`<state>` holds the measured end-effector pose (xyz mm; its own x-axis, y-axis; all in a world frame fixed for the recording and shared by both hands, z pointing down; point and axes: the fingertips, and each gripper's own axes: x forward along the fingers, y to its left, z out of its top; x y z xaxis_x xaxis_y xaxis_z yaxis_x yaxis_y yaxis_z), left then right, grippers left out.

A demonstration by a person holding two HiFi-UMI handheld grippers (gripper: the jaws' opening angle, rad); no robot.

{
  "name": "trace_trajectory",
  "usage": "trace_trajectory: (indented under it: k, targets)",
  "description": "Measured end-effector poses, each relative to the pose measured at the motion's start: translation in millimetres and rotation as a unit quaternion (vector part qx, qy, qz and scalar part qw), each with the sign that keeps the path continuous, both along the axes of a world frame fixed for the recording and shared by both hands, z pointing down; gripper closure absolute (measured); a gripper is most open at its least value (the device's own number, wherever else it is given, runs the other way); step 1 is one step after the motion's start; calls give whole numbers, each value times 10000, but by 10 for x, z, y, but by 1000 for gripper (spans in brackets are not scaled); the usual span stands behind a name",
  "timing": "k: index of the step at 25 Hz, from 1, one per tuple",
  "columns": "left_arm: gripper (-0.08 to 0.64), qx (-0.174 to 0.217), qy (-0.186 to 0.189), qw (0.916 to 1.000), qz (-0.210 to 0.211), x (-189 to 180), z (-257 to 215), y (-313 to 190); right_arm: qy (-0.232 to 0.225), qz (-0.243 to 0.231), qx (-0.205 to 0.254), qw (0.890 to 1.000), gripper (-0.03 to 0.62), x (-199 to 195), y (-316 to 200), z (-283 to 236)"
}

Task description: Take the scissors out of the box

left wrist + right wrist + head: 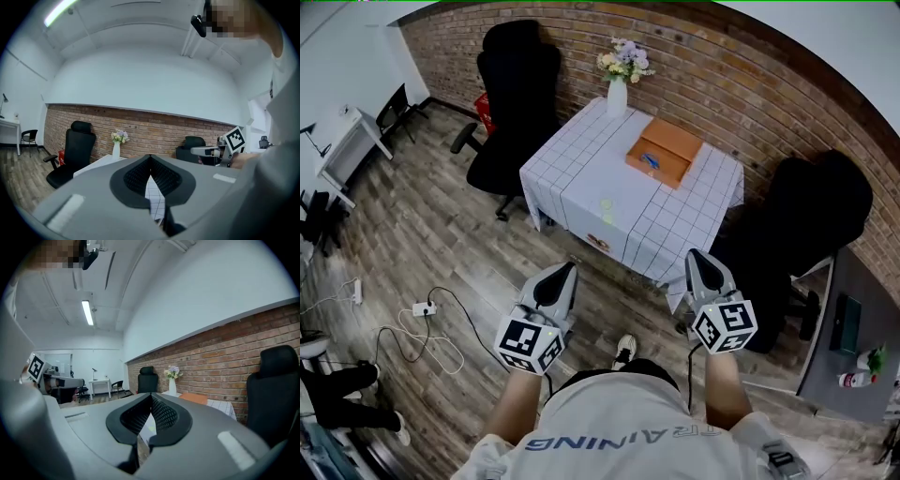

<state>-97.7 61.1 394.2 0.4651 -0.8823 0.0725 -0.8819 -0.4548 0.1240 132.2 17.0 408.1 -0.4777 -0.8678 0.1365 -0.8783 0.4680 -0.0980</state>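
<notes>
The scissors show only as a small blue thing, too small to make out its shape. It lies in the open orange box. The box stands on the far half of the desk, close to the brick wall, and the desk has a white checked cloth. At 11 o'clock from the box, at the far corner of the desk, stands a white vase with flowers. Two small pale green things lie on the cloth at 7 o'clock from the box, apart from it.

A black chair stands at 9 o'clock from the desk, and a second chair at 4 o'clock from it.

Both grippers are well apart from the desk, over the wooden floor, and they point toward the desk at 12 o'clock. The left gripper has its jaws together, the pads meet at the tips, and nothing is between them. The right gripper is also fully closed and holds nothing. Each one is carried in a hand of the person, whose white shirt fills the bottom of the head view.

A white power strip with its cable lies on the floor at 9 o'clock from the left gripper.
</notes>
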Motion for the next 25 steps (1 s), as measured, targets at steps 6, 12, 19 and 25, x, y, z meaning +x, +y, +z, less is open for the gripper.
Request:
trace_trajectory:
  k: [6, 12, 19, 25]
  targets:
    - [560, -30, -75, 10000, -29, 400, 55, -637, 13, -36, -73, 10000, 578, 411, -627, 108]
    - [560, -119, -156, 9998, 93, 698, 91, -1086, -105, 65, -123, 9998, 578, 712, -1056, 159]
    - [560, -84, -208, 9991, 356, 811, -36, -1623, -150, 333, -187, 9992, 578, 850, -1441, 107]
    - [560, -100, -121, 9977, 664, 808, 57, -2203, -79, 665, -192, 9976, 578, 881, -1851, 170]
